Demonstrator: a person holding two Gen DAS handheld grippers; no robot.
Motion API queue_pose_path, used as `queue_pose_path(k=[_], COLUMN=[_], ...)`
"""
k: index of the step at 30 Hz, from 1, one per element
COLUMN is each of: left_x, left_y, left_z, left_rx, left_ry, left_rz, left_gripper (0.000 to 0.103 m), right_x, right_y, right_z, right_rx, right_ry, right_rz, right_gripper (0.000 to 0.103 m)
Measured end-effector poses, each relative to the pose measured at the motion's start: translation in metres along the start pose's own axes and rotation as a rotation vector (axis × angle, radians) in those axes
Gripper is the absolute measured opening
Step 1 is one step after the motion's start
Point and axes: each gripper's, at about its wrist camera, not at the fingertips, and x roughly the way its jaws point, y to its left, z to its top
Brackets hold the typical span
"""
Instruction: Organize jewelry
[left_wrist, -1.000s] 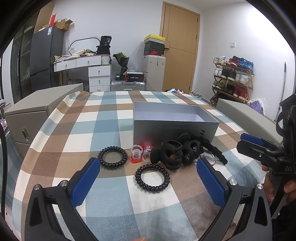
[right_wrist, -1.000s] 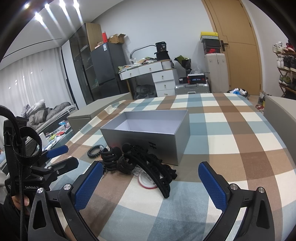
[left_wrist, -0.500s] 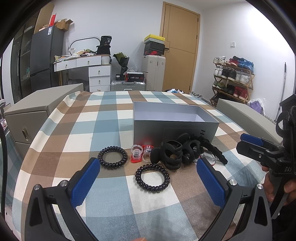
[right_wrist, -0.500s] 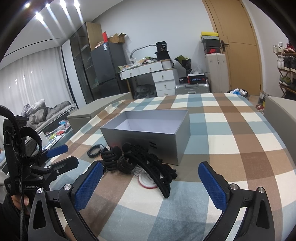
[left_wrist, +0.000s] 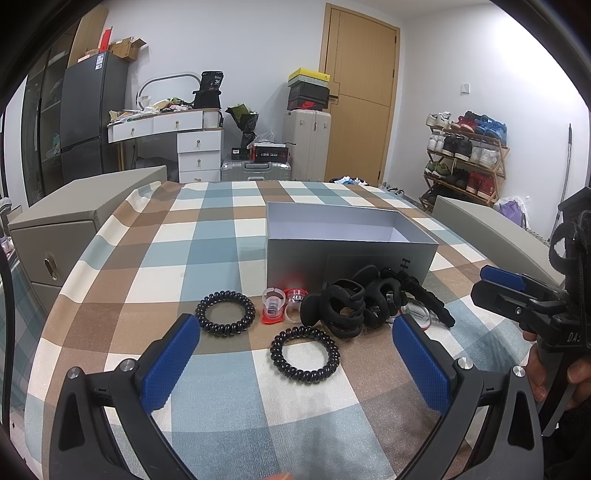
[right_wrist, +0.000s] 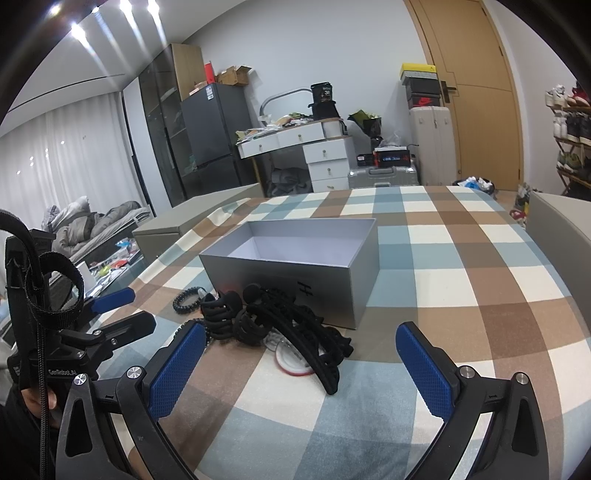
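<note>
Both my claws, left claw (left_wrist: 295, 354) and right claw (right_wrist: 299, 354), gape empty. Grabbing the tangled clips (right_wrist: 273, 317) (they interlock) could drag neighbours off the worktop (right_wrist: 461, 295).

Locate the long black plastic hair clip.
In the right wrist view, the long black plastic hair clip lies on the checked tablecloth before the grey open box, partly over a red-rimmed disc.

White walls around me, wooden door (left_wrist: 360, 92) at the back. White suitcase (left_wrist: 308, 144) beside it with shoeboxes on top, cluttered white desk (left_wrist: 170, 123) with drawers to its left, dark fridge (left_wrist: 86, 114). Shoe rack (left_wrist: 463, 155) along the right wall. White curtains (right_wrist: 70, 162) and ceiling spotlights (right_wrist: 125, 7) in my right view.
</note>
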Motion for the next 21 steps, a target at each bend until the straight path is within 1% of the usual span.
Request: queue_pose_path(k=[3,6,7,11,13,15,16,19,20,21], left_x=[0.001,0.002,0.004,0.009,0.010,0.010,0.010,0.011,0.011,0.012], left_y=[0.001,0.004,0.005,0.007,0.008,0.007,0.006,0.005,0.004,0.004], left_z=[0.000,0.001,0.001,0.003,0.005,0.005,0.004,0.004,0.004,0.003], left_rx=[-0.002,-0.010,-0.016,-0.021,-0.022,-0.014,-0.008,0.004,0.007,0.009], left_ry=[0.005,0.016,0.026,0.061,0.071,0.078,0.081,0.086,0.087,0.090], left_rz=[0.006,0.005,0.005,0.019,0.005,0.014,0.019,0.017,0.018,0.020], left_gripper=[0.102,0.102,0.102,0.102,0.102,0.102,0.102,0.102,0.102,0.102], right_x=[0.006,0.012,0.014,0.022,0.028,0.033,0.036,0.046,0.049,0.050], right_y=[-0.003,-0.005,-0.006,-0.012,-0.016,-0.015,-0.015,-0.016,-0.016,-0.016], right_z=[0.003,0.007,0.008,0.012,0.014,0.016,0.016,0.014,0.013,0.013], right_rx=[0.013,0.020,0.023,0.082,0.098,0.088,0.086,0.097,0.098,0.097], right_ry=[0.051,0.091,0.110,0.157,0.172,0.187,0.201,0.249,0.262,0.272], right_rz=[-0.004,-0.044,-0.045,0.010,0.000,-0.018,-0.021,-0.019,-0.019,-0.023], right_gripper=[0.103,0.103,0.103,0.103,0.102,0.101,0.100,0.091,0.084,0.083])
